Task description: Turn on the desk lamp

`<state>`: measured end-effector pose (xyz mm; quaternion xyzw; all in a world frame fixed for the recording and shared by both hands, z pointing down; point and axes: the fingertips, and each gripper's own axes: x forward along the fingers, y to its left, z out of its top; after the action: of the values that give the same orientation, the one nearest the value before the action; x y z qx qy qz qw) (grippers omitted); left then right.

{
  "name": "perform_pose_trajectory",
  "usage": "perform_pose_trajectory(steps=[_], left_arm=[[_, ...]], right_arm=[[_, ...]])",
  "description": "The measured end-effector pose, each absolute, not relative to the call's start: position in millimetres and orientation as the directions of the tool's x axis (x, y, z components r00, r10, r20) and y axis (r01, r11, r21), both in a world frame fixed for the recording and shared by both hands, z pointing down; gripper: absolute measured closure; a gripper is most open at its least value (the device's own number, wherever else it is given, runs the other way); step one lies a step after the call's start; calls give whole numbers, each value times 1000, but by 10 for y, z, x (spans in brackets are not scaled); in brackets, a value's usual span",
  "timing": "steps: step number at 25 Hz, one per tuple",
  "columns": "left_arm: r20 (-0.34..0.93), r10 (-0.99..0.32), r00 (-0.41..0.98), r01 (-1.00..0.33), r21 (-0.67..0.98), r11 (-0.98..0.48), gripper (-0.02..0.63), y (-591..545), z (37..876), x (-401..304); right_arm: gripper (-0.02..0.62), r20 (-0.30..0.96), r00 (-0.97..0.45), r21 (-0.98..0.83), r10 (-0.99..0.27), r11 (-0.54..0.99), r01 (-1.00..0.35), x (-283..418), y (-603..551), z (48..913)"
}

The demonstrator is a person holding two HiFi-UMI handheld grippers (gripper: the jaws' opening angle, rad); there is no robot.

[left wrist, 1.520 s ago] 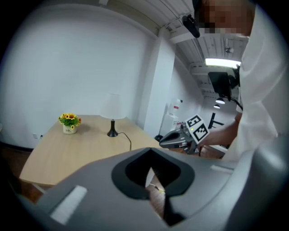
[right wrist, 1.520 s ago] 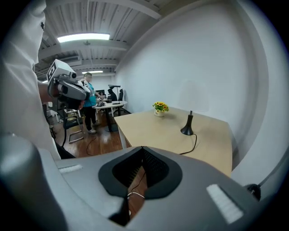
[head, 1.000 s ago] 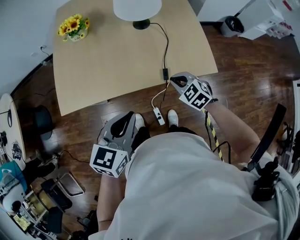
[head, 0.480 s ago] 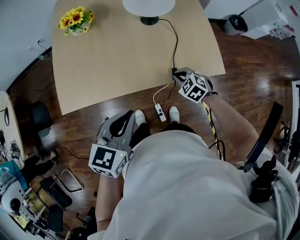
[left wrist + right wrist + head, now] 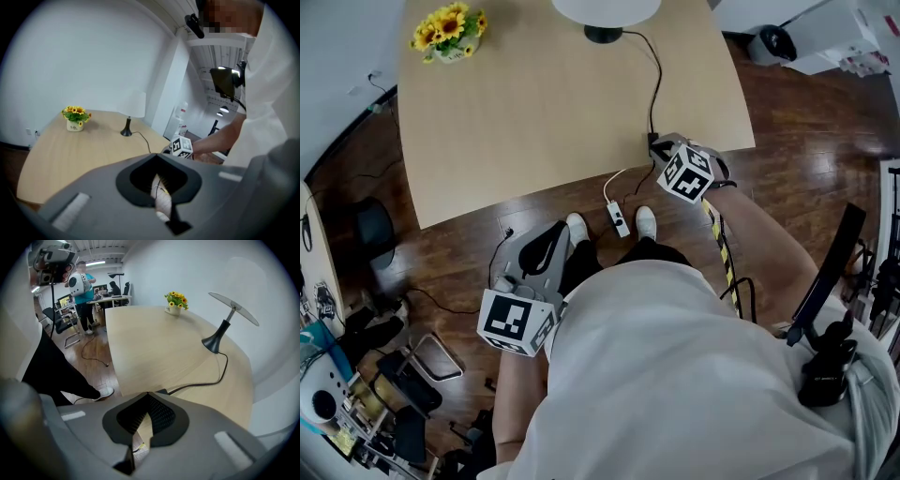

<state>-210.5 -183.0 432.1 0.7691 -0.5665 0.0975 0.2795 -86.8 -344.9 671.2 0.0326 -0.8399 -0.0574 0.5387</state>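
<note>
Two grippers show here, and both have their jaws pressed together at the tips with nothing held between them. In the head view we see the left gripper [image 5: 562,232] low over the wooden floor [image 5: 787,169], at about 7 o'clock from the surface [image 5: 534,122] and well apart from it, near the person's white shoe [image 5: 577,228].

The right gripper [image 5: 661,146] sits at the surface's near edge, at about 5 o'clock. Its closed tip is right at a small dark switch block [image 5: 161,391] on the black cord [image 5: 654,84]. We think the tip touches that block, though no view settles it.

The desk lamp [image 5: 606,11] stands upright at the far edge of the surface, at 12 o'clock, with a white shade over a dark round base. Its cord runs from the base down the surface toward the right gripper. A pot of yellow flowers [image 5: 450,33] stands at 10 o'clock, well apart from the lamp. A white cable leads off the near edge down to a small white block [image 5: 619,218] lying on the floor between the shoes.
</note>
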Motion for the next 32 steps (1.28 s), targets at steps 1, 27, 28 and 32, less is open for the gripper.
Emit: perform_pose_trajectory(steps=[1, 27, 28, 32], left_arm=[[466, -817, 341, -925, 323, -202, 586, -1823, 4338, -2115], [442, -769, 463, -876, 361, -320, 586, -1554, 4538, -2706], [446, -756, 479, -869, 362, -337, 587, -1527, 4578, -2732], [464, -712, 527, -845, 378, -379, 586, -1447, 4751, -2782]], right_arm=[[592, 906, -408, 126, -110, 992, 13, -867, -3442, 6720], [592, 878, -400, 169, -263, 952, -255, -747, -3266, 6269], [592, 869, -408, 165, -279, 942, -293, -727, -3182, 6189], [592, 837, -439, 129, -325, 899, -419, -524, -2696, 5861]])
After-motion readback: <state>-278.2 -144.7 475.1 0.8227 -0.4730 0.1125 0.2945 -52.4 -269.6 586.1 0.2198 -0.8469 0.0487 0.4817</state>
